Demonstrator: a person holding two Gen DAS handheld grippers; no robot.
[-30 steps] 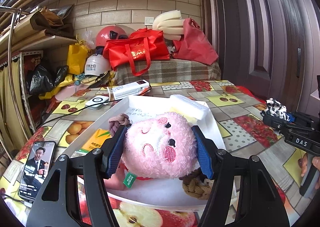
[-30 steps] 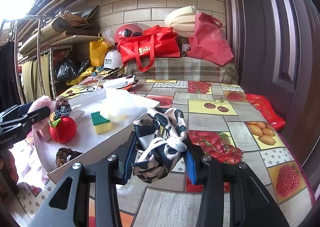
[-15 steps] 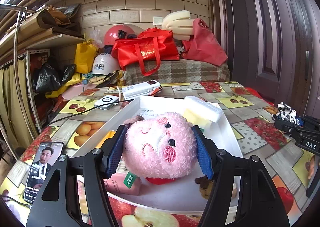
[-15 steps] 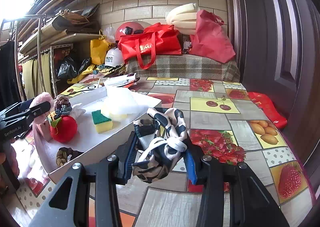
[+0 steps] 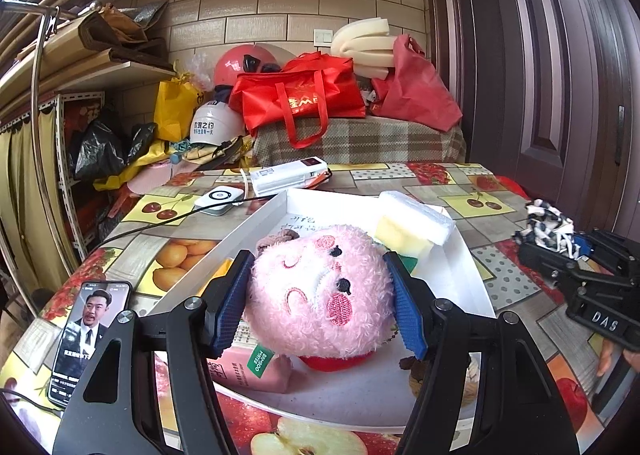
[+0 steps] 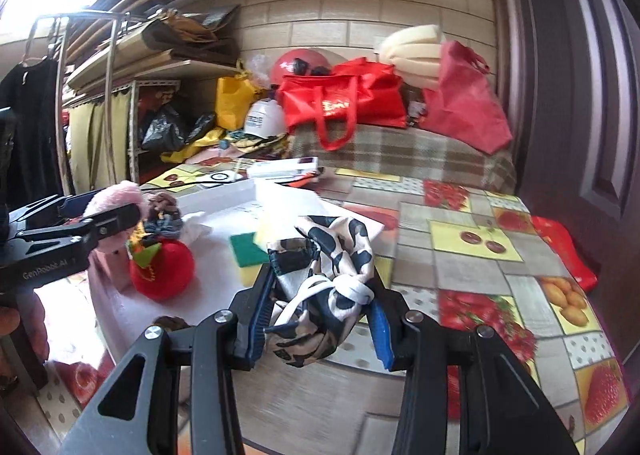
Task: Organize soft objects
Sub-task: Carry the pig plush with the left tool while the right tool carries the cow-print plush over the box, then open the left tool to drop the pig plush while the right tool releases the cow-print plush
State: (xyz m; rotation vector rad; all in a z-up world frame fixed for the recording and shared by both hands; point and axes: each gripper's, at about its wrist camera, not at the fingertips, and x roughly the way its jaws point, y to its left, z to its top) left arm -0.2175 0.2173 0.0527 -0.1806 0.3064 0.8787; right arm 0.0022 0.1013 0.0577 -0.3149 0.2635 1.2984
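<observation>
While pink plush (image 5: 320, 291) is clenched in left gripper (image 5: 316, 299) over white tray (image 5: 476, 287), cow-print cloth (image 6: 324, 287), clamped in right gripper (image 6: 320, 319), is held just beside tray's right rim, w/ tray lying to its left.

Phone (image 5: 90, 331), red bag (image 5: 298, 103), helmets (image 5: 208, 127)

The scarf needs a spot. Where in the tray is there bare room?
Bare tray floor lies between the red apple toy and the green sponge. The far corner is crowded with foam; the near end holds a tissue pack.
</observation>
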